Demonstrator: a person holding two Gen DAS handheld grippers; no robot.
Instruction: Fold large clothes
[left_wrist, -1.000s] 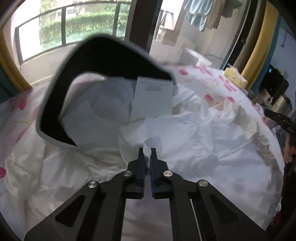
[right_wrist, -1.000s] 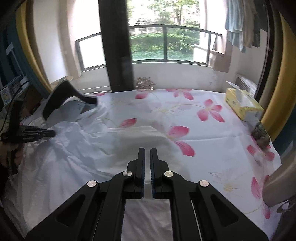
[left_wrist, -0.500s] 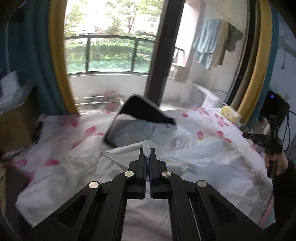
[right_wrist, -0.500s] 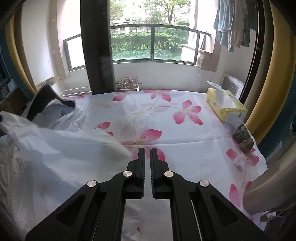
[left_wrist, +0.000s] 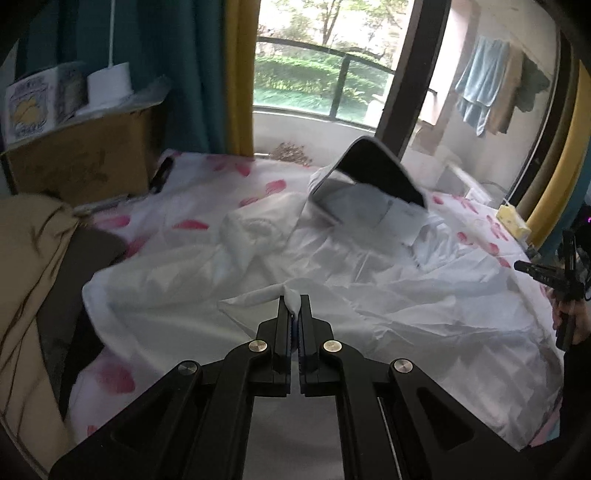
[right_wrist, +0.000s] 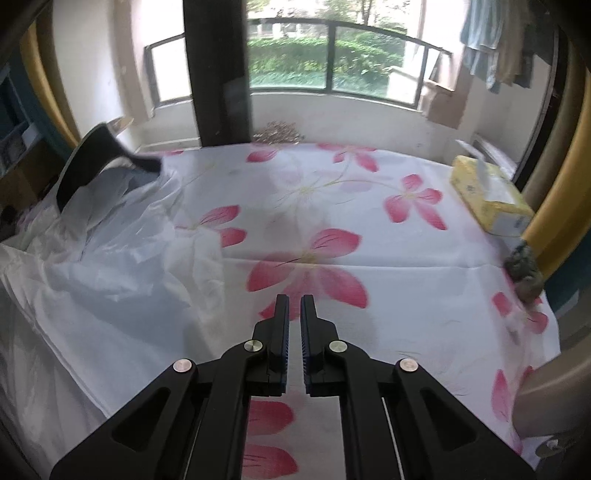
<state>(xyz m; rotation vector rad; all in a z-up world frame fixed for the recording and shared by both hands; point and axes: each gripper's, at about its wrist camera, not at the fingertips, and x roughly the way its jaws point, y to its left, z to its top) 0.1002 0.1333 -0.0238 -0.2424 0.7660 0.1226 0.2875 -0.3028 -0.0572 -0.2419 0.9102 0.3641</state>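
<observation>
Fingers of the left gripper (left_wrist: 294, 314) pinch a fold of the white garment (left_wrist: 369, 295) spread across the flowered bed (right_wrist: 332, 221), ready to draw it over; the right gripper (right_wrist: 294, 314) hovers closed and empty alongside.

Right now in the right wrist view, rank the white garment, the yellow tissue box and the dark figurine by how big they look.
1. White garment, by far the largest.
2. Yellow tissue box.
3. Dark figurine, smallest, though partly cut off at the frame edge.
</observation>
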